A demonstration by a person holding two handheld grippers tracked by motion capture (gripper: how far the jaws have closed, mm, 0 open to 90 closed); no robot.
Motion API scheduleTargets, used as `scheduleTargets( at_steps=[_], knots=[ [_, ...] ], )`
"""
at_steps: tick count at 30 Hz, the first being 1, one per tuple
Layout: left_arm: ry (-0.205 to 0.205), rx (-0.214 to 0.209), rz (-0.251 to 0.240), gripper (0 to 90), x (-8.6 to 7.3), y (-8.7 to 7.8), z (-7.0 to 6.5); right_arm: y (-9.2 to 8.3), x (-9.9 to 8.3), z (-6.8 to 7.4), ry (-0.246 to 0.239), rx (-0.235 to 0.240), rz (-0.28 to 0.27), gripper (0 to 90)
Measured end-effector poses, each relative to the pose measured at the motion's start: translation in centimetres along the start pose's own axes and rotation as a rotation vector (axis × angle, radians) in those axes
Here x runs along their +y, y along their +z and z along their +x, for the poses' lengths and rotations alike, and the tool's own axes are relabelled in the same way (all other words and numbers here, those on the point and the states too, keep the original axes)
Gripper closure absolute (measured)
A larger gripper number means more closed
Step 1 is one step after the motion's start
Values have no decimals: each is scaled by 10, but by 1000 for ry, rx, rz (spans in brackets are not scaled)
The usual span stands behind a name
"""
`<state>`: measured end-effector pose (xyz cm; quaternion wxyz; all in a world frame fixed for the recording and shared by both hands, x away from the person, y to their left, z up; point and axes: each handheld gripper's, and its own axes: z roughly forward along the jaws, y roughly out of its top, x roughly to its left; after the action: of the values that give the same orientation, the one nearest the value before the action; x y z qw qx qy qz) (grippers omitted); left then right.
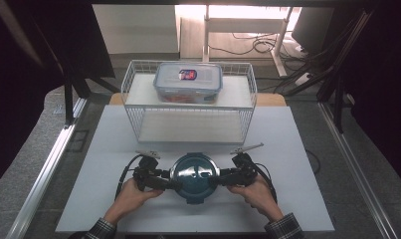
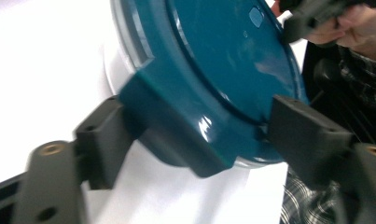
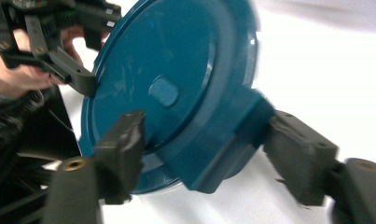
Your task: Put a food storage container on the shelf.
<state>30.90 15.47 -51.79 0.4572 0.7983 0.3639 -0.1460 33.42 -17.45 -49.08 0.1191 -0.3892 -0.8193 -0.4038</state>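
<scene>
The fingers [image 2: 104, 140] of the left gripper [image 1: 169, 183] were seen set about a latch tab on the rim of a round teal lid [image 1: 194, 173], one finger touching the tab's side and the other lying at the lid's edge; whether both pressed on it could not be told, since the contact was partly hidden by the tab itself. The fingers [image 3: 122, 144] of the right gripper [image 1: 219, 179] were set the same way about the tab on the opposite side, half spread, with one finger over the lid's top and the other just beside the tab; that view was blurred, so a firm pinch could not be made out there either. No earlier picture was at hand for comparison. The container under the lid was largely hidden, only a pale strip of it being visible beneath the rim. The lidded container was placed on the white worktop [image 1: 98, 164], near its front edge, between the two hands [image 1: 131, 198]. Behind it a white wire rack [image 1: 188, 117] was stood, and on its upper shelf a clear rectangular box [image 1: 188, 82] with a blue-grey lid was rested. The person's sleeves were cut off by the lower edge of the high view.
</scene>
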Motion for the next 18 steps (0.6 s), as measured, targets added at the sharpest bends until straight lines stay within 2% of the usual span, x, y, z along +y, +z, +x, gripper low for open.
scheduleTargets(
  at_steps=[3, 5, 9, 12, 14, 16, 18],
  knots=[
    [-13, -23, -24, 348, -5, -5, -2, -5, -4, 1, 22, 10, -15, 370],
    [-32, -46, -46, 413, -8, -9, -2, -8, -5, 3, 16, 4, -14, 388],
    [-47, -70, -80, 476, -12, -12, -5, -13, -10, 8, 8, 2, -17, 414],
    [-36, -74, -79, 492, -12, -12, -6, -16, -13, 9, -2, 6, -23, 422],
    [-58, -83, -84, 494, -13, -12, -3, -16, -16, 8, 1, 9, -23, 425],
    [-78, -99, -91, 494, -15, -12, 1, -17, -19, 6, -6, -7, -15, 429],
    [-71, -99, -88, 496, -14, -12, 1, -18, -21, 4, 16, 22, -32, 455]
  ],
)
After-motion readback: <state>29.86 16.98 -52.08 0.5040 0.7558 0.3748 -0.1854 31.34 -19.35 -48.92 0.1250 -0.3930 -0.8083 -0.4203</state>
